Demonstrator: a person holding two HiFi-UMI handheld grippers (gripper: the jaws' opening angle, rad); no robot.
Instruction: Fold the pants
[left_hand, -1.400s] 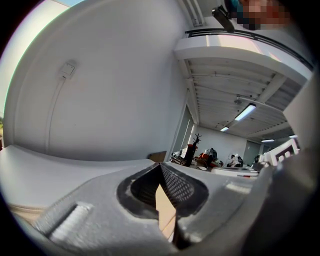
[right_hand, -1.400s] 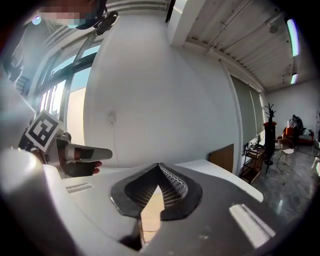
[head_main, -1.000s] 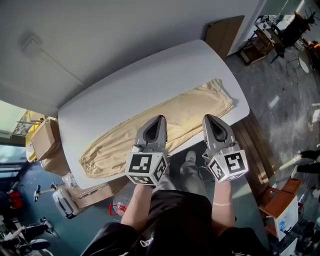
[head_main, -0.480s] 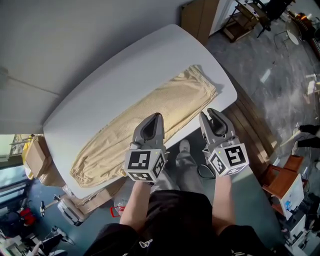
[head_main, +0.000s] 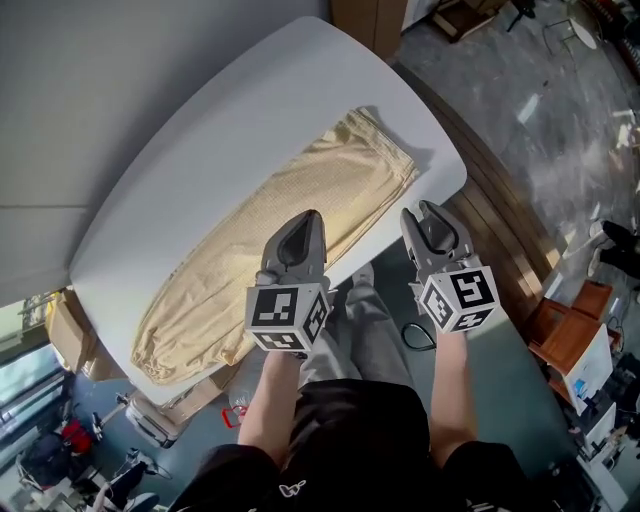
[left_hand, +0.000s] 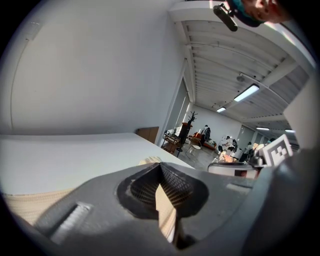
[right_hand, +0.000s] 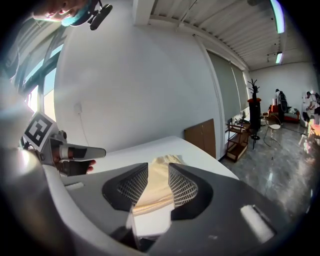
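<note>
Beige fabric pants (head_main: 290, 240) lie flat along the white rounded worktop (head_main: 200, 150), whole only in the head view. Left tool (left_hand: 160, 167) has its jaws together, empty; right tool (right_hand: 157, 175) has just been opening, jaws half apart, gripping nothing.

White wall (right_hand: 150, 75), glossy grey floor (right_hand: 270, 170) (ceiling striplights (left_hand: 248, 92)).

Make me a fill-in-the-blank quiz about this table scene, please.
On the white table lies a pair of beige ___.
The left tool, jaws together, grips ___.
On the floor by the table's left end, as the head view shows it, sit cardboard ___.
Missing words: pants; nothing; boxes.
</note>
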